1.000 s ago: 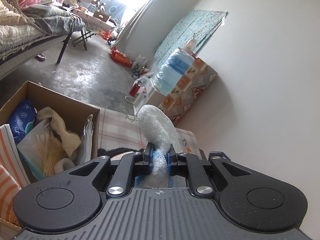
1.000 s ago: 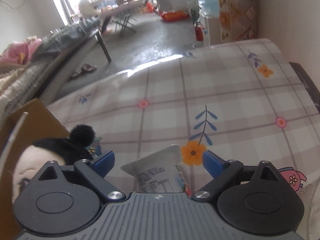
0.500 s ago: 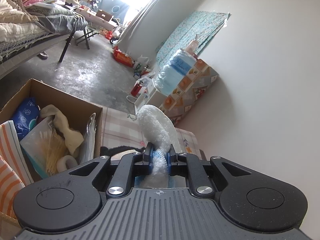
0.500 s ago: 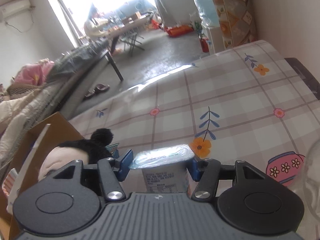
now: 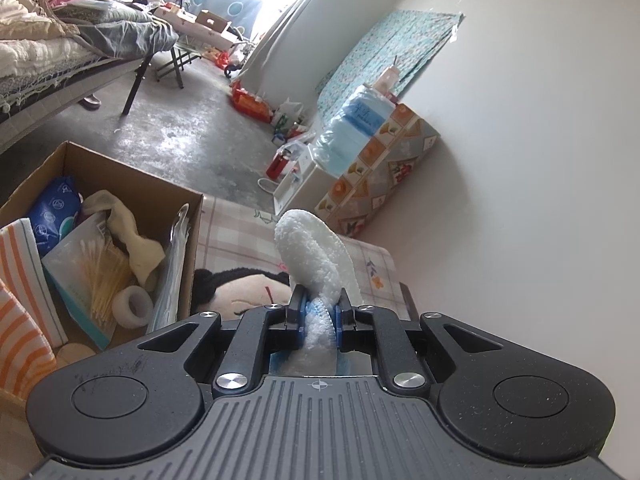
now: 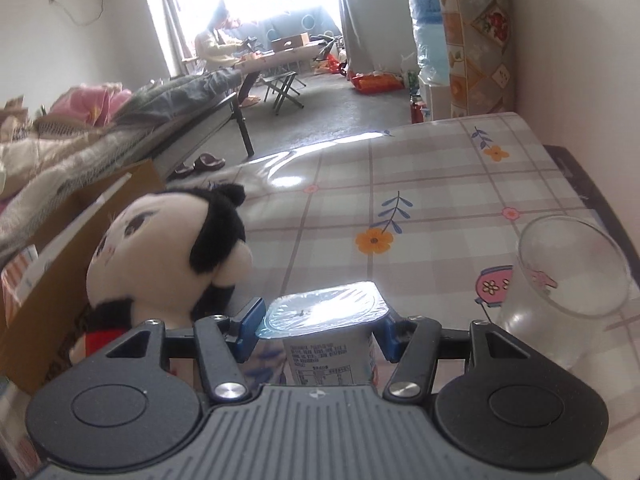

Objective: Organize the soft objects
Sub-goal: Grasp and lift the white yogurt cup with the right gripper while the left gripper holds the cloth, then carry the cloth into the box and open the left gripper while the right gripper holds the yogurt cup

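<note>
- Worktop [image 6: 440, 184]: checked floral cloth, stretching ahead of your right hand-held gripper up to the wall on its right; in the left wrist view only a strip of it [image 5: 240, 232] shows ahead, between the box and the wall.
- Cardboard box [image 5: 132, 184]: ahead-left of your left hand-held gripper, open at the top. Inside you have a blue packet [image 5: 54, 212], a cream cloth [image 5: 128, 232], a bag of cotton swabs [image 5: 96, 276] and a white tape roll [image 5: 134, 305]. An orange-striped cloth [image 5: 20, 280] lies at its near-left edge. In the right wrist view the box wall [image 6: 100, 208] stands to the far left.
- Plush doll [image 6: 168, 248]: black hair, pale face, just ahead-left of your right hand-held gripper, against the box side. In the left view its head [image 5: 240, 288] lies just ahead of the left finger.
- Clear cup [image 6: 568, 284]: ahead-right of your right hand-held gripper, tilted, on the worktop.
- Yogurt cup [image 6: 328, 320]: upright, foil lid up, between the right blue pads.
- White fluffy cloth [image 5: 312, 264]: sticks up and forward out of the left jaws.
- Left hand-held gripper [image 5: 319, 322]: clamped tight on the white fluffy cloth.
- Right hand-held gripper [image 6: 320, 330]: pads pressed against both sides of the yogurt cup, gripping it.
</note>
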